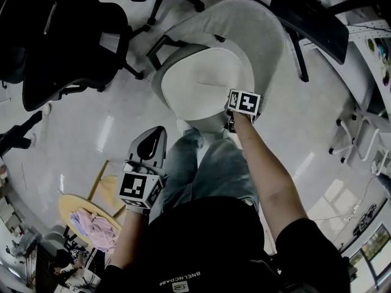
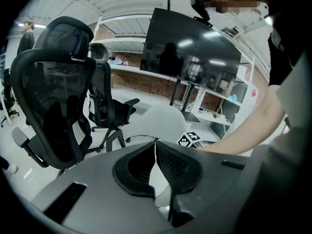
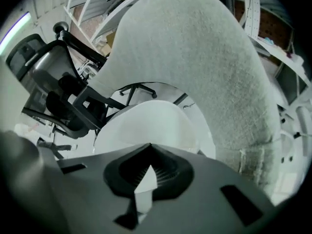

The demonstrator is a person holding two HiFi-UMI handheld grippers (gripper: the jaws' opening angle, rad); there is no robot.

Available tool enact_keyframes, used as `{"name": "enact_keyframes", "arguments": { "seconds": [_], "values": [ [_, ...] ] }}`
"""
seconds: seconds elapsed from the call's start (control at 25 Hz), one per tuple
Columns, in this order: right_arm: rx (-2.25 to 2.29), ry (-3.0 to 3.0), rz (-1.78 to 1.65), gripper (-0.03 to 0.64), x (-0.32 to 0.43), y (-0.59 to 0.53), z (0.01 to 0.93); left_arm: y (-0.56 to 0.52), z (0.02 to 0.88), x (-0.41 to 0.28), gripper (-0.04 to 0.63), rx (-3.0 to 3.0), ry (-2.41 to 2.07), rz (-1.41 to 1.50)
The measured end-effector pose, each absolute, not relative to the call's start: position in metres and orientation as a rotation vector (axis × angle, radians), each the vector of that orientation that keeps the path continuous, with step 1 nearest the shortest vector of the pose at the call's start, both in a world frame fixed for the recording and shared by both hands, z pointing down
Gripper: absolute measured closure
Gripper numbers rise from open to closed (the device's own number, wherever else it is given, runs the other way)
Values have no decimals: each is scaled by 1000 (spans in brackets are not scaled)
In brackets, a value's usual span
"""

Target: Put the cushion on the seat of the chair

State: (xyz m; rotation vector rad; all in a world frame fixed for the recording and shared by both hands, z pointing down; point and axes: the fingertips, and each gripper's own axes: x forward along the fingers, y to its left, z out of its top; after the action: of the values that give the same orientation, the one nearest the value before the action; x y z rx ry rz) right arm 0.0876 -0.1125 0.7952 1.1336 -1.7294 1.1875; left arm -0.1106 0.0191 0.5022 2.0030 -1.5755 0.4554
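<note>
- Cushion [image 1: 208, 81]: white, rounded, with a faint crease across its top. It lies flat on the seat of the chair, against the foot of the backrest, and covers most of the seat.
- Chair [image 1: 259, 26]: grey fabric with a tall curved backrest, standing on a pale shiny floor. It is the reference point for every entry below.
- Right gripper [image 3: 149, 167]: at the front edge of the chair's seat, pointing steeply down toward the cushion's near rim. Its jaws are clenched tip to tip, with nothing pinched between them. The cushion shows beyond the tips, apart from them.
- Right forearm [image 1: 269, 176]: bare, reaching toward the chair's front.
- Left gripper [image 2: 156, 147]: in front of the chair and to its left in the head view, well apart from seat and cushion, aimed at the chair. Its jaws are closed together and empty.
- Legs [image 1: 208, 163]: in light jeans, directly in front of the chair, between the two grippers.
- Black office chairs [image 1: 61, 35]: mesh-backed, to the left of the chair in the head view.
- Round wooden table [image 1: 70, 209]: well in front of the chair, toward the lower left of the head view.
- Pink cloth [image 1: 95, 227]: crumpled on that table.
- Dark screen [image 2: 190, 48]: behind the chair in the left gripper view.
</note>
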Motion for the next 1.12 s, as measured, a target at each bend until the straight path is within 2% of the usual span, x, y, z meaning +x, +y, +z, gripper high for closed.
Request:
{"name": "enact_keyframes", "arguments": {
  "seconds": [0.64,1.12],
  "values": [
    [953,-2024,1081,609,43,-102,662,8,457,-107,581,1998,-1674,345],
    [960,-2428,935,609,0,-105,502,-13,408,-99,581,2101,-1656,251]
  ]
}}
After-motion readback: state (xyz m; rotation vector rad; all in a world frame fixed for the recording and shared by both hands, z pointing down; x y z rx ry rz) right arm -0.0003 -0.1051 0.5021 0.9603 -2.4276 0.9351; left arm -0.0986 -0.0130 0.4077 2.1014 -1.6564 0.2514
